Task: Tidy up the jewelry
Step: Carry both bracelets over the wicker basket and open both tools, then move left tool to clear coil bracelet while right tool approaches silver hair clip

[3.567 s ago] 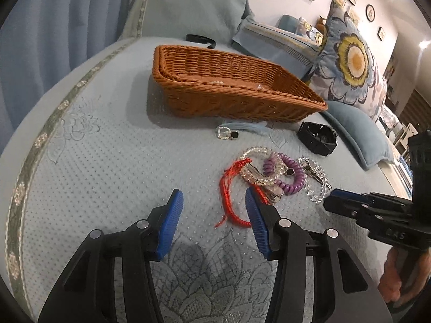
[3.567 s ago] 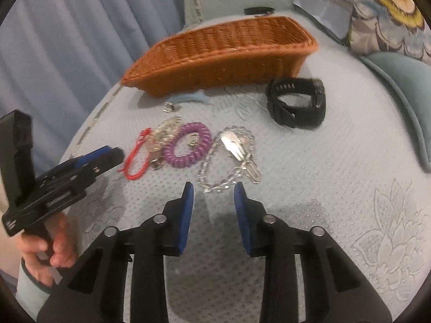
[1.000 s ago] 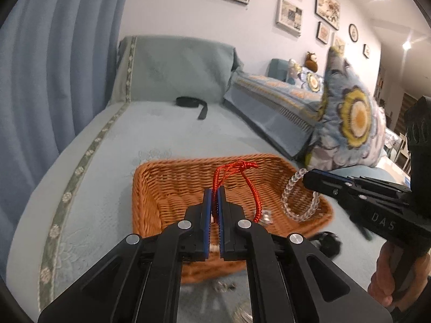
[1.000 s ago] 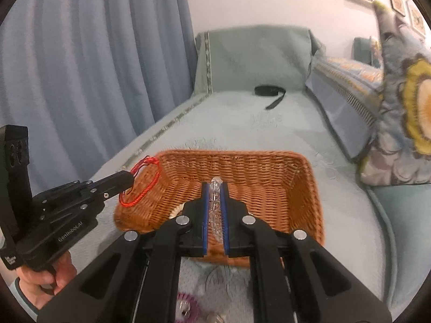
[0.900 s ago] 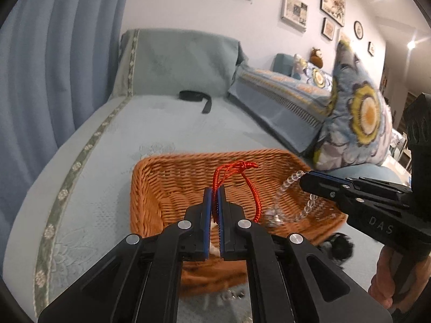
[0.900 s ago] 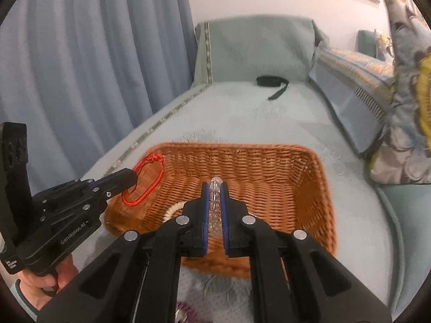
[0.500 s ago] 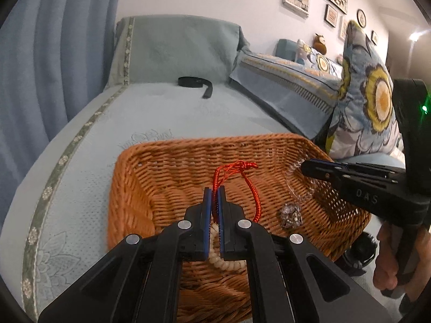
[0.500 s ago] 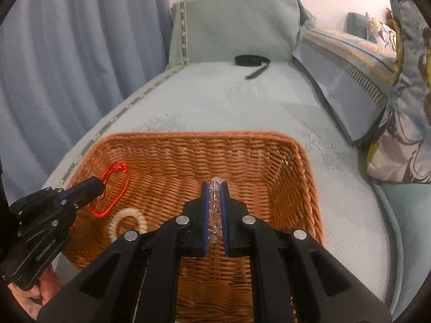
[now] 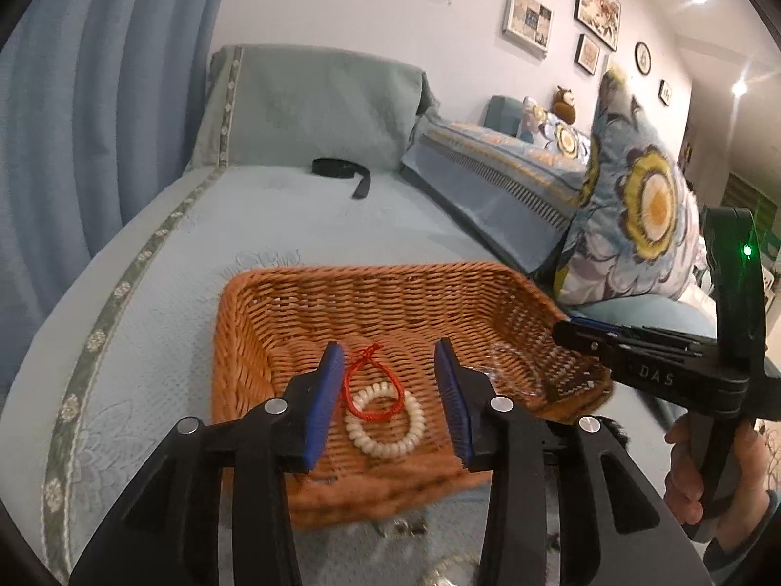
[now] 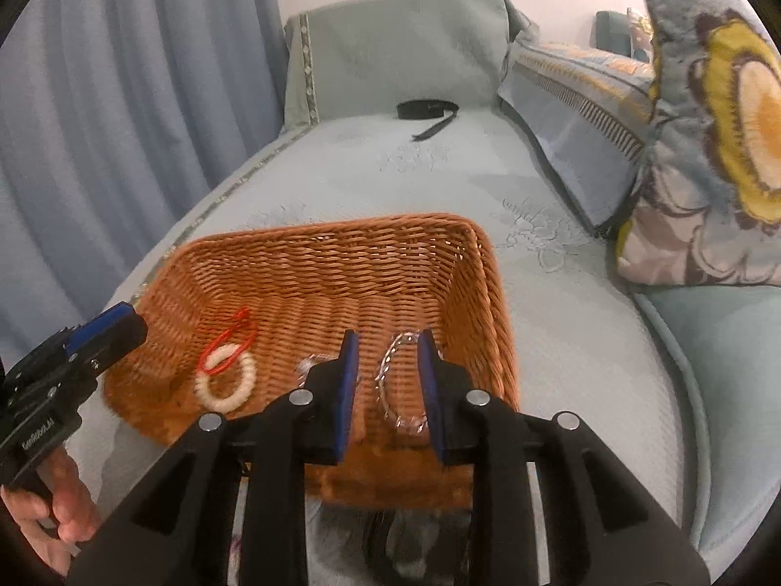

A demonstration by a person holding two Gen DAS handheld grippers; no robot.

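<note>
1. Pale green bed cover [image 9: 273, 224] fills the scene, with a blue curtain [image 9: 97, 122] on one side and a flowered pillow [image 9: 644, 205] on the other; a black strap [image 9: 341, 171] lies far back.
2. A wicker basket [image 9: 371, 288] sits on the cover, and both grippers hang over its near part.
3. Left gripper [image 9: 388, 390]: its jaws are opening, and nothing is between the pads. The red cord [image 9: 376, 386] lies on the basket floor, partly over a white bead ring [image 9: 385, 425].
4. Right gripper [image 10: 385, 381]: its jaws are opening too. The clear bead bracelet [image 10: 390, 390] shows between the fingers, and it seems to rest loose on the basket floor, not pinched.
5. Handling, as I judge: the cord is very light and limp, so it is best pinched at its knot or at a doubled part. The clear beads look hard and smooth, so they may slip, and a gentle grip across the string of beads is safer.
6. Room to move: the basket walls are low but close on both sides, and the two grippers are near each other, so going straight up looks the clearest way out.
7. Some small items lie blurred on the cover below the basket; I cannot tell what they are.
</note>
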